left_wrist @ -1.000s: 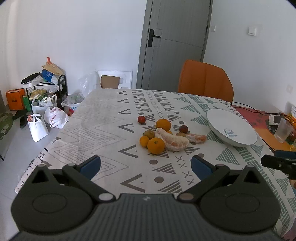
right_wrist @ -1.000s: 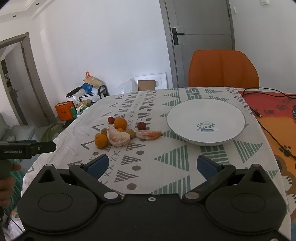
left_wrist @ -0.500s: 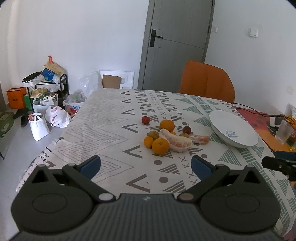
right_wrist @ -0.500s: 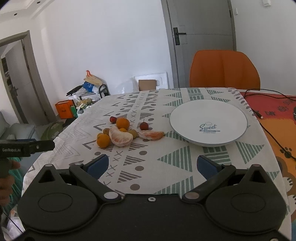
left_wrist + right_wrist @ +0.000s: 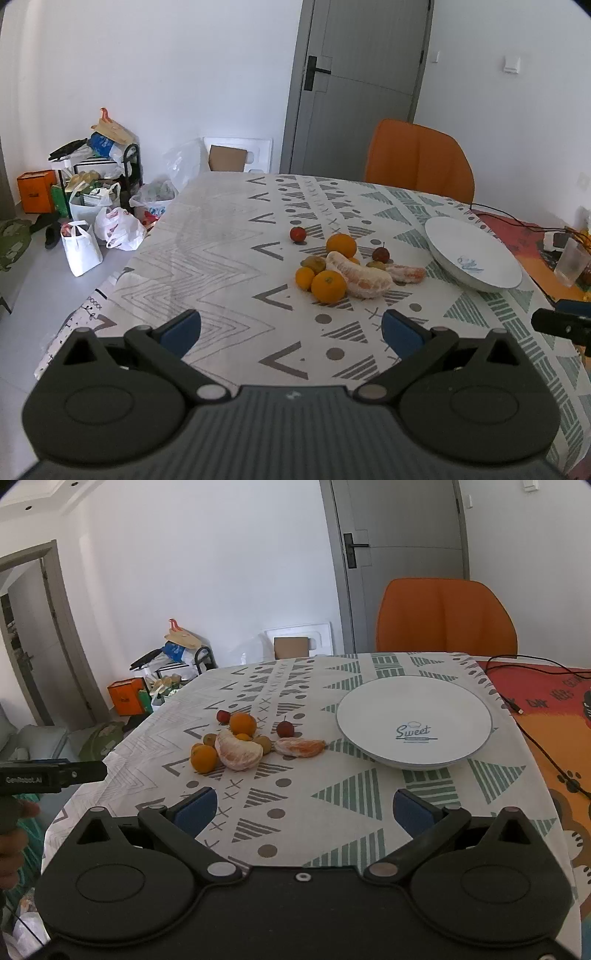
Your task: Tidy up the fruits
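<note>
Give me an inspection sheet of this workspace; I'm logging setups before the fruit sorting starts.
Surface: table under a patterned tablecloth.
Job's things: oranges, small red fruits, two peeled citrus pieces and small greenish fruits huddle on the cloth; the white plate beside them holds nothing.
Clutter: clear cup at the table's far right edge.
Grippers: left gripper and right gripper both open, holding nothing, short of the fruit.
Cables: black cable across the orange mat beside the plate.
Surroundings: orange chair, grey door, bags on the floor.
</note>
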Demonstrator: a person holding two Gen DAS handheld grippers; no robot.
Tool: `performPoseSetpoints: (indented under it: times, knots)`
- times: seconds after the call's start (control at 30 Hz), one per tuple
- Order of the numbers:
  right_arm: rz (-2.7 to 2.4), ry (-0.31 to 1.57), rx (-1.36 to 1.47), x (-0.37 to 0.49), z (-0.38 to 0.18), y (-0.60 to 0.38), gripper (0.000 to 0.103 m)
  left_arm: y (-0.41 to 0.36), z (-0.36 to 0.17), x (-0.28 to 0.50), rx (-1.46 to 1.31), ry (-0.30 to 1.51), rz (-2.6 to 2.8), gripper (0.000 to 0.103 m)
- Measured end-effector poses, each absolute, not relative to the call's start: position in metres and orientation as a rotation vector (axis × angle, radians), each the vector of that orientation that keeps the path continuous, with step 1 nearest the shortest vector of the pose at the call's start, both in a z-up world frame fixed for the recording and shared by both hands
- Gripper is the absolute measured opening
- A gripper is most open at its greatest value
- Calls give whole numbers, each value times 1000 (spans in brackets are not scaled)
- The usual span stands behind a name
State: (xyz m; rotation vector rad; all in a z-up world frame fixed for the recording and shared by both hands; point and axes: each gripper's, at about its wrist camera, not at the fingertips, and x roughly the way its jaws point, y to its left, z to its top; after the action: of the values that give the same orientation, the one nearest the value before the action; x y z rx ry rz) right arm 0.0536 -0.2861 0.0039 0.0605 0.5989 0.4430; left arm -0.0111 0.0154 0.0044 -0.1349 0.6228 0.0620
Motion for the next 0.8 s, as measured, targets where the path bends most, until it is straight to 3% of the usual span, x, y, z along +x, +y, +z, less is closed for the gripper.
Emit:
performPoseSetpoints:
  times: [0.8]
  knots:
    - [384, 523, 118, 57, 2, -290, 103, 4, 5, -7, -130, 585, 28, 103]
